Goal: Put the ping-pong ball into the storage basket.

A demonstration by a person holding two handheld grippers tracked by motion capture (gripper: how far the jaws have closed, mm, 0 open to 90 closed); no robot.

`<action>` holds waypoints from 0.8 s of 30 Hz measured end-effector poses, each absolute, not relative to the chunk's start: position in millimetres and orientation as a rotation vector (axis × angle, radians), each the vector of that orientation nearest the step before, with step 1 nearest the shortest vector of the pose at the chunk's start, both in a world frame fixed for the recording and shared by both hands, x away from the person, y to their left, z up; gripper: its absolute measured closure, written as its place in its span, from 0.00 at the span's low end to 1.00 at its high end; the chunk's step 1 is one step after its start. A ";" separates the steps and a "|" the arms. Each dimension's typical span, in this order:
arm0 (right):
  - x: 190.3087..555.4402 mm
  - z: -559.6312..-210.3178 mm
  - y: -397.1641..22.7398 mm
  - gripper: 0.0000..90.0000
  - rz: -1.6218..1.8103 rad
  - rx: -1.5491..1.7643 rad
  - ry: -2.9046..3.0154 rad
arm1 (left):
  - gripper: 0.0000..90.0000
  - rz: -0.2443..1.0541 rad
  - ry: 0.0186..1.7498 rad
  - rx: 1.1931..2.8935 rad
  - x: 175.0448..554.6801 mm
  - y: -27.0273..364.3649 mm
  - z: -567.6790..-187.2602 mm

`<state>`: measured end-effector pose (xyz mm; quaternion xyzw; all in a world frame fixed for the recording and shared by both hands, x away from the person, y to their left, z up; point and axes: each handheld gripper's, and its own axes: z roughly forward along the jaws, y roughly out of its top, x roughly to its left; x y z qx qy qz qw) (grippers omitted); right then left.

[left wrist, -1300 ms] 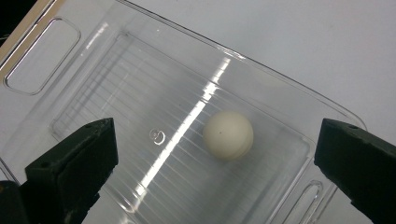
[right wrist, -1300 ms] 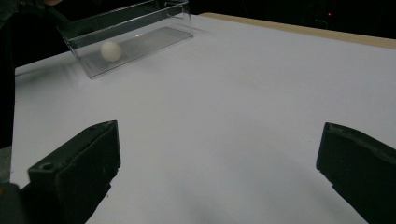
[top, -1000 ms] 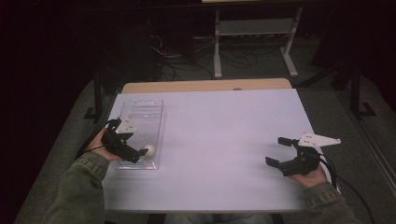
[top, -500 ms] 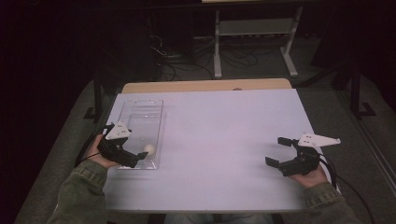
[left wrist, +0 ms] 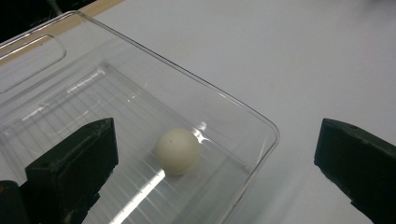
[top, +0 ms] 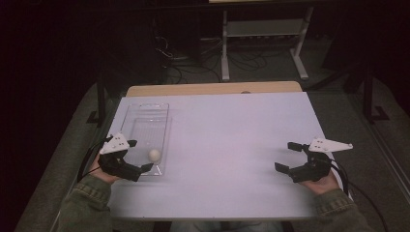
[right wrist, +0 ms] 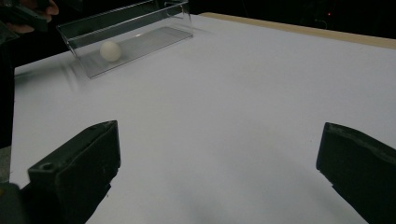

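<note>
Ball (left wrist: 178,150): lies loose in the clear tray (top: 130,126), near the table's (top: 232,130) left edge.
Left gripper (top: 129,158): jaws spread, astride the tray's near corner.
Right gripper (top: 289,156): jaws spread, idle near the right edge.

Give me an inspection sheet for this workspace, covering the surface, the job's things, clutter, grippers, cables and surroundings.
Surface: white table with a wooden strip along its far edge; no marks seen.
Job's things: clear plastic tray at the table's left side; one white ball lies inside it near the near end.
Clutter: nothing seen.
Grippers: left gripper open at the tray's near end, one jaw inside the tray and the other outside its wall, apart from the ball. Right gripper open at the table's right side, holding nothing.
Cables: a black cable trails from the right gripper; loose cables lie on the floor beyond the table.
Surroundings: dark room; a white metal stand behind the table.
</note>
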<state>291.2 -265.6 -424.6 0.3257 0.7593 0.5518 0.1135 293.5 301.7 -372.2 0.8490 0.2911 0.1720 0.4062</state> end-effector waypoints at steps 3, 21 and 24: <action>291.0 -424.3 -265.8 0.00 1.618 0.956 2.225 | 0.00 0.424 0.731 2.099 289.9 303.6 -376.0; 289.3 -422.6 -265.8 0.00 1.628 0.931 2.198 | 0.00 0.404 0.725 1.915 269.7 310.5 -386.9; 288.9 -422.5 -265.6 0.00 1.629 0.932 2.197 | 0.00 0.404 0.736 1.920 269.4 311.0 -390.7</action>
